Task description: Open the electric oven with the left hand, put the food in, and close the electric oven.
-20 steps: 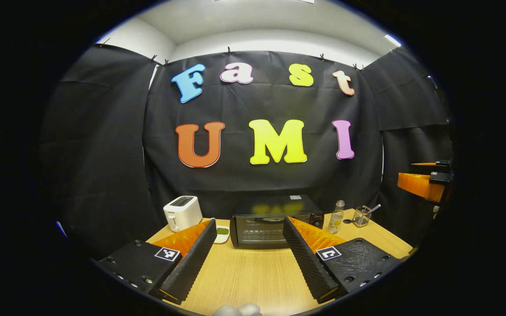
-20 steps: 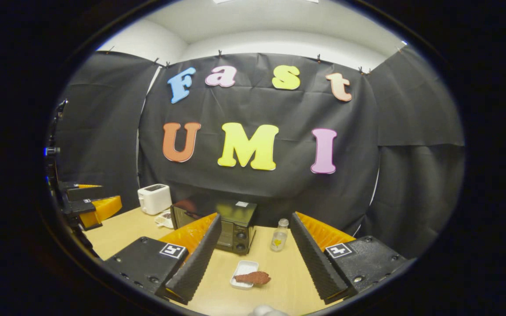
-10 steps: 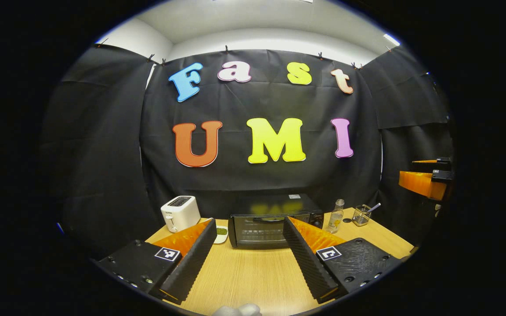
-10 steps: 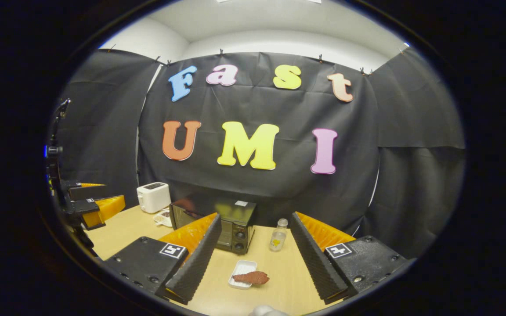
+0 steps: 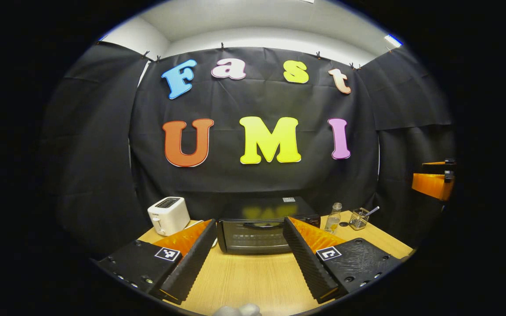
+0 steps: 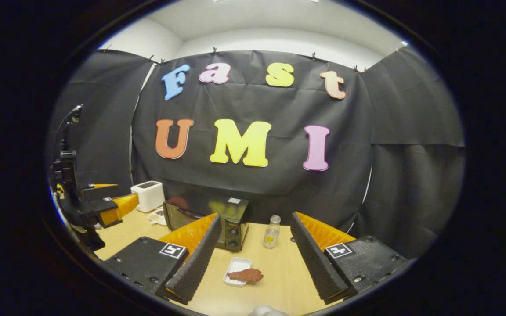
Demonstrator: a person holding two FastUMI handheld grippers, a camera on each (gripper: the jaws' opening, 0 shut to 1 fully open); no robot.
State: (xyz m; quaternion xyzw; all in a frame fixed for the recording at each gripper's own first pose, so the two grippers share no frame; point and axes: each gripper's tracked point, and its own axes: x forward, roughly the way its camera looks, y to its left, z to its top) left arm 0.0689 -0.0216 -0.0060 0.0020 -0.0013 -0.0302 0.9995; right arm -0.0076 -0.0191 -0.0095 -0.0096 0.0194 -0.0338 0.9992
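The electric oven looms nearer the left claw than before — both claws wide, empty — its label unreadable.

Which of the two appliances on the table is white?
The toaster, left of the black oven; its slots face up, and it has no glass door.

Bare table fronts oven; bottle beside.

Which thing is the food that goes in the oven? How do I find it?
Find the black electric oven on the wooden table. In front of it, nearer you, lies a small white tray. The food is the flat reddish-brown piece on it, unlike the clear bottle standing nearby.
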